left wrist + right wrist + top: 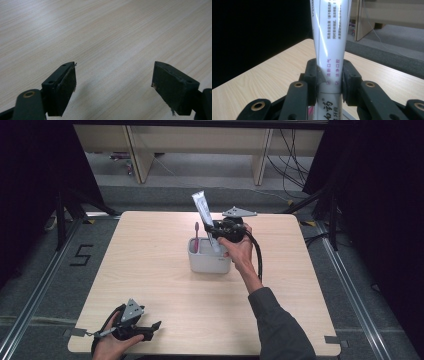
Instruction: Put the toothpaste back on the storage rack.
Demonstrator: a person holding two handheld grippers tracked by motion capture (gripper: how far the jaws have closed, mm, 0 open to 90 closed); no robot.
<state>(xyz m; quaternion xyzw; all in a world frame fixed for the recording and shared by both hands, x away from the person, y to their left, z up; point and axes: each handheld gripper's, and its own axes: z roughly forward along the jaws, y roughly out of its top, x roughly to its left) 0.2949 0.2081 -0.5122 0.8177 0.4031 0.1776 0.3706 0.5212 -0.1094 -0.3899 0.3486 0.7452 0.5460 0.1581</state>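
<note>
A white toothpaste tube (204, 217) stands tilted in a white rectangular holder (209, 261) at the table's middle. My right gripper (216, 231) is shut on the tube just above the holder's rim. In the right gripper view the tube (329, 42) rises between the two black jaws of my right gripper (329, 81), which press its sides. A pink toothbrush (196, 236) stands upright in the holder's left part. My left gripper (152, 326) rests near the table's front left edge, and in the left gripper view my left gripper (113, 81) is open over bare wood.
The light wooden table (150, 270) has rounded corners. Beyond its far edge are wooden furniture legs (137, 155) and loose cables (292, 165) on the grey floor. Black curtains hang at both sides.
</note>
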